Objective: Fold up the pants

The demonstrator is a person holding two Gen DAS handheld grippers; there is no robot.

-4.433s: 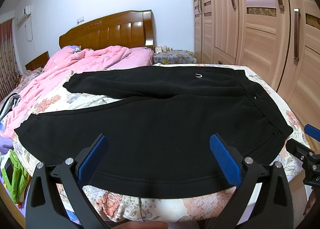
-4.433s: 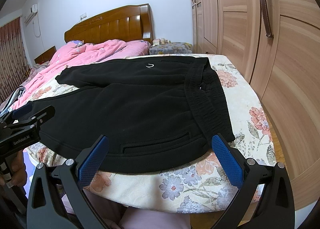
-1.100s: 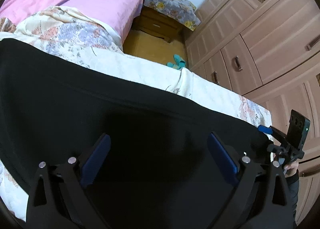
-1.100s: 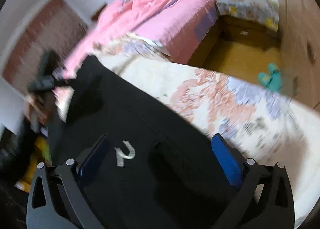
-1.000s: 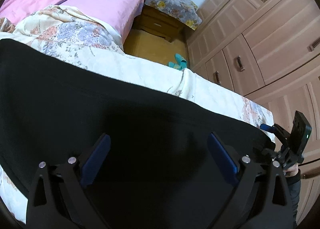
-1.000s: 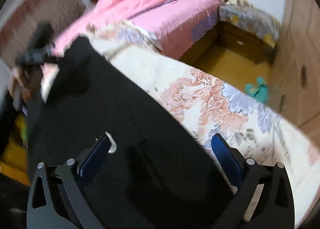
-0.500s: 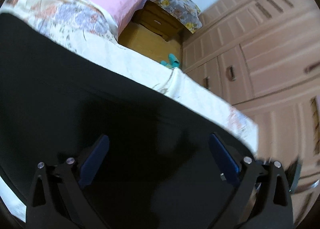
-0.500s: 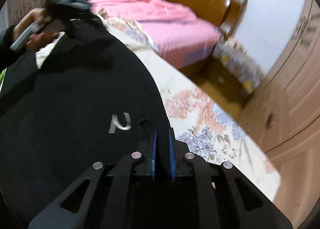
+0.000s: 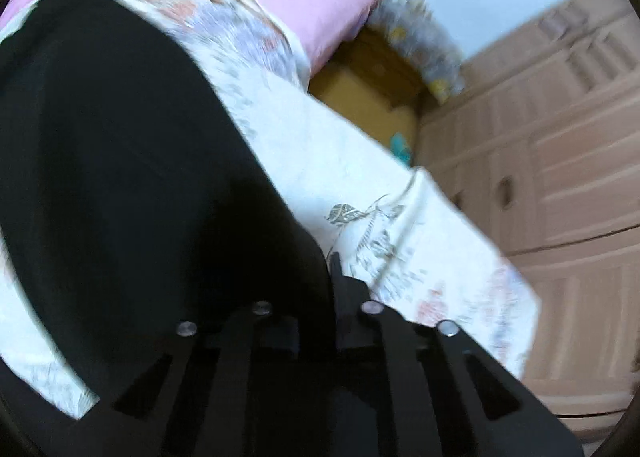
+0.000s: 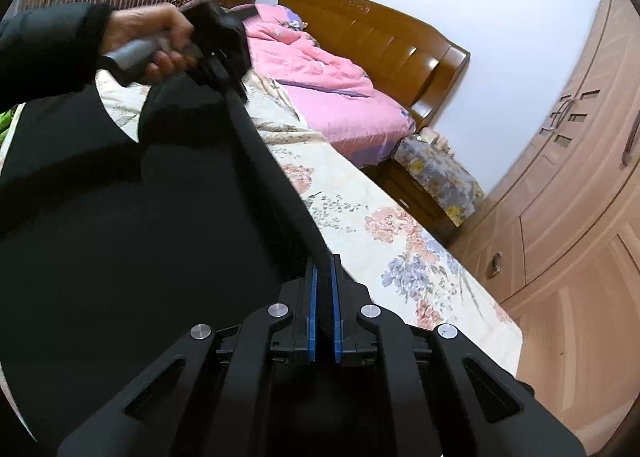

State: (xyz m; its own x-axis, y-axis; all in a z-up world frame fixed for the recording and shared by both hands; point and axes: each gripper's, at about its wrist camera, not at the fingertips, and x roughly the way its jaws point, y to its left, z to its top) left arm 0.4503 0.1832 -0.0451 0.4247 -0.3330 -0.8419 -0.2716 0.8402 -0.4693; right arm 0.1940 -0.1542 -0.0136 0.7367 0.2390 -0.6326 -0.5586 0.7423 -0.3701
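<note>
Since a second ago: both grippers clamped. Right gripper [image 10: 324, 297] pinches the pants [image 10: 120, 237] far edge; left gripper [image 10: 240, 91] (hand-held) likewise. Edge runs taut between them over the bed [image 10: 360, 209]; pants body lies left of that line.

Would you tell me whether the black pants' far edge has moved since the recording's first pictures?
Yes: the black pants have been drawn away from the wardrobe, baring floral sheet.

Soft, even indoor light; left wrist view smeared by motion blur (right wrist sharp), fisheye edges bowed and dark.
</note>
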